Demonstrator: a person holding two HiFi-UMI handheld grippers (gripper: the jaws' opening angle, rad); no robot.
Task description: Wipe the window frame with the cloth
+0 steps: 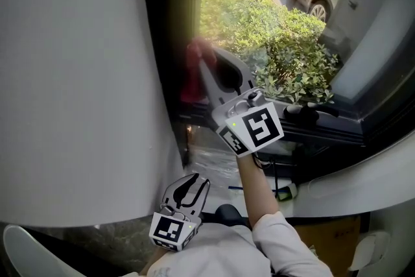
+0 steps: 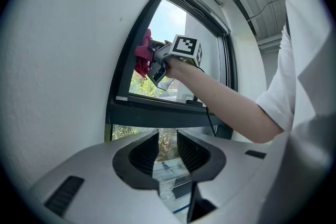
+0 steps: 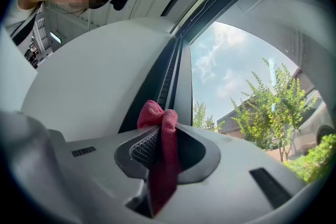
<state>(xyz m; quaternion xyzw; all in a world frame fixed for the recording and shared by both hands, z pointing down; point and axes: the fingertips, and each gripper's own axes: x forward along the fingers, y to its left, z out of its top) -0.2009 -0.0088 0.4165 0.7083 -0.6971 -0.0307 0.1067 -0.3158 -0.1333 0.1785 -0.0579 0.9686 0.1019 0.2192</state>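
Grey-white left claw [image 2: 167, 147] and right claw [image 3: 164, 136], black ribbed pads [image 2: 144, 152], black-and-white marker cubes [image 1: 256, 126], white short sleeve [image 1: 285, 240].

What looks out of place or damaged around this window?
Nothing stands out. The right tongs grip the red cloth, bunched, up by the dark window frame; the left tongs hang open and empty lower down. No spill or damage shows.

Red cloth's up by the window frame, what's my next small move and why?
Probably press the cloth onto the window frame and slide along it: the right gripper is clamped on the cloth, whose bunched tip sits beside the frame.
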